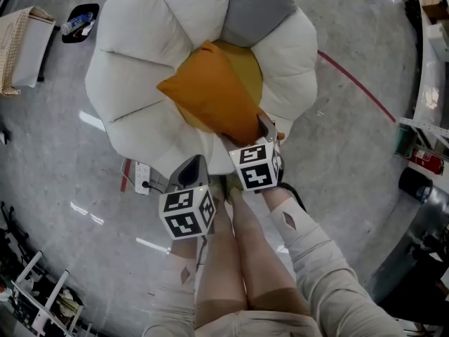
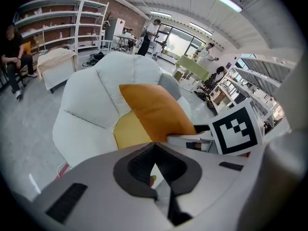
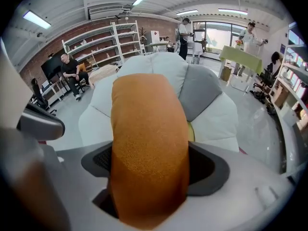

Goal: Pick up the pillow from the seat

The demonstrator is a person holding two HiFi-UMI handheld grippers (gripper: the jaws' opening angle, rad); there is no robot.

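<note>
An orange pillow (image 1: 210,93) lies tilted over the yellow middle (image 1: 249,65) of a white flower-shaped seat (image 1: 133,69). My right gripper (image 1: 268,130) is shut on the pillow's near corner. In the right gripper view the pillow (image 3: 147,143) fills the gap between the jaws of the right gripper (image 3: 149,165), with the seat (image 3: 216,114) behind. My left gripper (image 1: 194,167) hangs at the seat's near edge, shut and holding nothing. The left gripper view shows the left gripper (image 2: 154,148) with its jaws together, and beyond it the pillow (image 2: 156,109) slanting up from the seat (image 2: 91,100).
The seat has one grey petal (image 1: 256,9) at the back. A white power strip (image 1: 142,177) lies on the floor by the seat's near left. A red line (image 1: 358,83) crosses the floor at right. A woven bench (image 1: 17,48) stands far left. People and shelves stand further off.
</note>
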